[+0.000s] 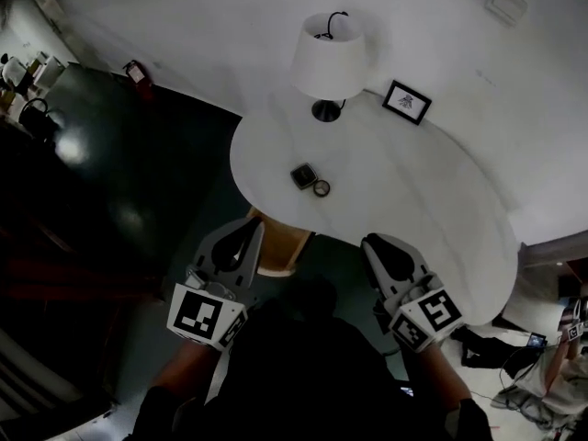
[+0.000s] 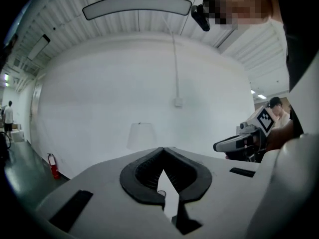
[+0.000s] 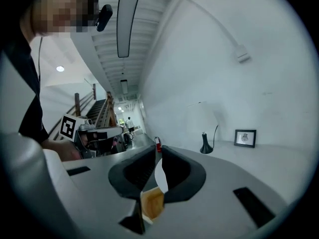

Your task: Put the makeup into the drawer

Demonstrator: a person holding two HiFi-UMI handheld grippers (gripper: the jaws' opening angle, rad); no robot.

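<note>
My left gripper (image 1: 250, 230): jaws together, nothing held. My right gripper (image 1: 375, 244): same. Both at near edge of white counter (image 1: 432, 219), wooden drawer (image 1: 280, 246) between them. Makeup (image 1: 304, 175) lies mid-counter, untouched. Lamp (image 1: 328, 58), picture frame (image 1: 407, 101) by wall (image 1: 184, 16).

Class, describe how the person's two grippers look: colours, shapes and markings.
The left gripper and the right gripper are alike: pale grey shells tapering forward, with black padded jaw linings. Each carries a white cube with black square markers. The person wears a dark top.
</note>
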